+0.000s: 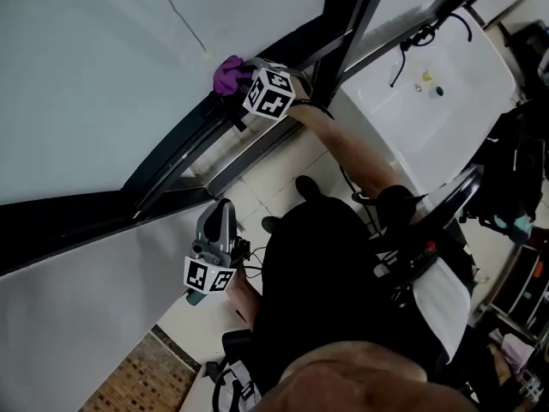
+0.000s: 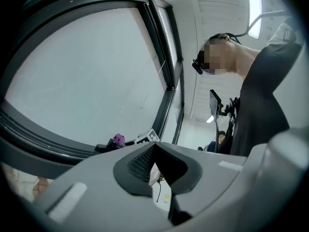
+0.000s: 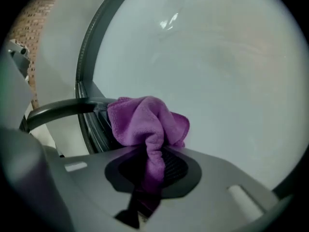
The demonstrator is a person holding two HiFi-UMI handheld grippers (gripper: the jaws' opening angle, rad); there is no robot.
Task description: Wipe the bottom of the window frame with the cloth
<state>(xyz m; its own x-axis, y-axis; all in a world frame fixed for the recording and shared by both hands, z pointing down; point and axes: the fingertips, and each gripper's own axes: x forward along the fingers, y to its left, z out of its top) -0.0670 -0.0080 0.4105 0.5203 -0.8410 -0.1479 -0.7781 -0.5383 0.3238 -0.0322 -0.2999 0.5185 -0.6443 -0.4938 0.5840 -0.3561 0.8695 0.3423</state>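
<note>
Fingers of my right gripper (image 3: 147, 153) pinch the purple cloth (image 3: 145, 122), bunched against the window frame's bottom rail (image 1: 184, 144) beside the glass (image 1: 103, 58), and I judge that so small a bite could pull free if it snags there, while my left gripper (image 2: 157, 166) hangs closed and empty.

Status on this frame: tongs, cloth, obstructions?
Right tongs shut on purple cloth, at window frame bottom. Left tongs shut, empty, held low. Nothing blocking.
</note>
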